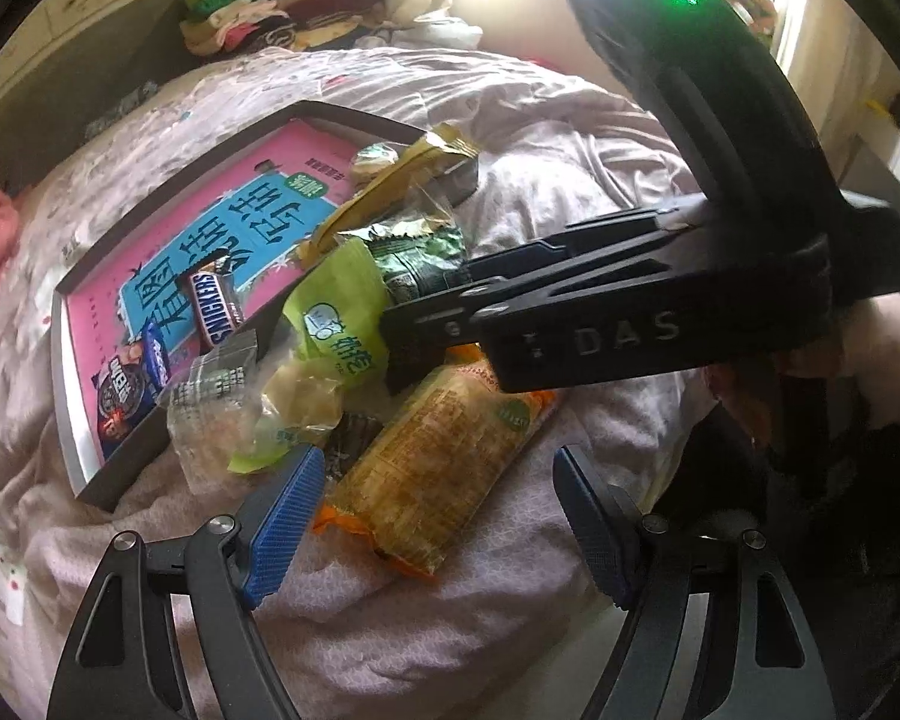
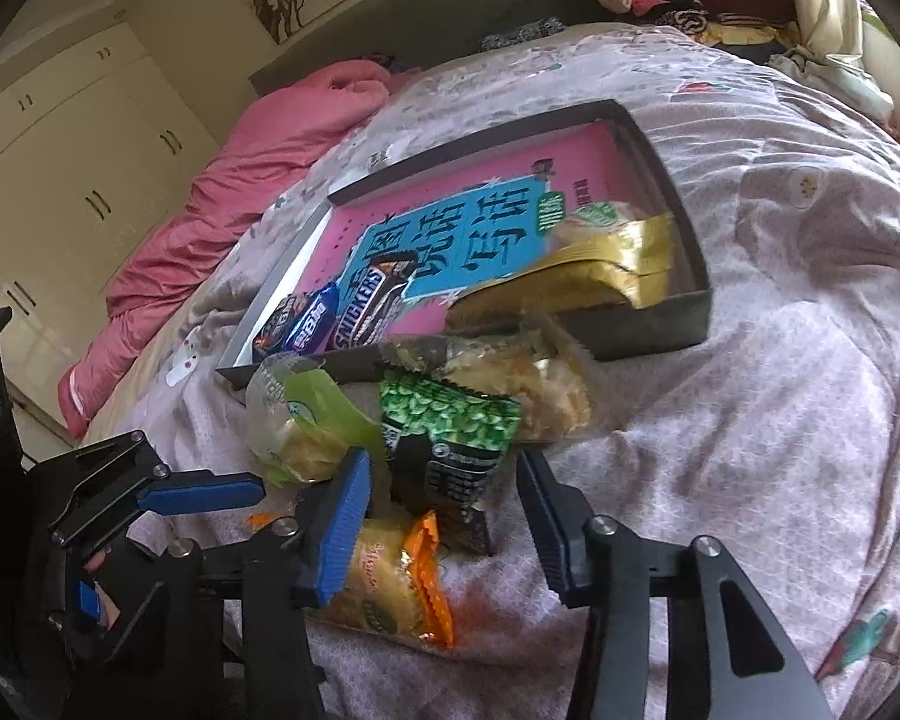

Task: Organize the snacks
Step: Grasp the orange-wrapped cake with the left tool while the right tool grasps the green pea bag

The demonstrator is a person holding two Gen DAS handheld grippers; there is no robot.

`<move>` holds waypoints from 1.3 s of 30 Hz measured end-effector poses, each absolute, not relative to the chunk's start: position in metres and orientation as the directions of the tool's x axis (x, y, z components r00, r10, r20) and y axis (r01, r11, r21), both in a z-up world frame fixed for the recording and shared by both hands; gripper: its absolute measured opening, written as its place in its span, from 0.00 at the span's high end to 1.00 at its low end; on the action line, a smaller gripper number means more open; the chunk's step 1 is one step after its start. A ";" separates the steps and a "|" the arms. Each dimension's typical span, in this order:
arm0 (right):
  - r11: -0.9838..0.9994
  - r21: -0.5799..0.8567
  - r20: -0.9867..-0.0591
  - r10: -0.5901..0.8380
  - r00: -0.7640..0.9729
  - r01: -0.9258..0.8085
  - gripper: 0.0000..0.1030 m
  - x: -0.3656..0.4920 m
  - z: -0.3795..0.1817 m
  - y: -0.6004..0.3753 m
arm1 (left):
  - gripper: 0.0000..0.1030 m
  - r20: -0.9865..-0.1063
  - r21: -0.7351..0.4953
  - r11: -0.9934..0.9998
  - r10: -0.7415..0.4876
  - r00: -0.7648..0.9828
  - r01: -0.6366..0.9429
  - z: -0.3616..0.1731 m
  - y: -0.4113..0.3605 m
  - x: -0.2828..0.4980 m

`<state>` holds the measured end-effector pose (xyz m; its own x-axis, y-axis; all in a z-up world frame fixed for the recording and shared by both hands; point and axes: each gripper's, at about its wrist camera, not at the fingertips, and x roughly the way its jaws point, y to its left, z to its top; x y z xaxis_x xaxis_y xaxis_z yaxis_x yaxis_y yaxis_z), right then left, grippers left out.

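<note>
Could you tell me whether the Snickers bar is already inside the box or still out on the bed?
Inside. The Snickers bar lies flat on the pink sheet lining the dark box, next to a blue-wrapped snack, within the box walls.

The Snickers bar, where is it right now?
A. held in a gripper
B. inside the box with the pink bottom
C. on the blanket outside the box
B: the Snickers bar lies on the pink bottom of the box, next to a blue-wrapped snack.
</note>
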<state>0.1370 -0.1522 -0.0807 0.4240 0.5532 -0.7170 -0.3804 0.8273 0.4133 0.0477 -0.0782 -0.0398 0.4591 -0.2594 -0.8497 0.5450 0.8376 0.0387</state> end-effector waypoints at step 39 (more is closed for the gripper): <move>0.798 0.516 -0.586 0.595 0.550 -0.313 0.67 0.145 -0.052 -0.202 | 0.63 -0.783 -0.257 0.850 -0.462 0.416 0.460 -0.042 -0.054 0.079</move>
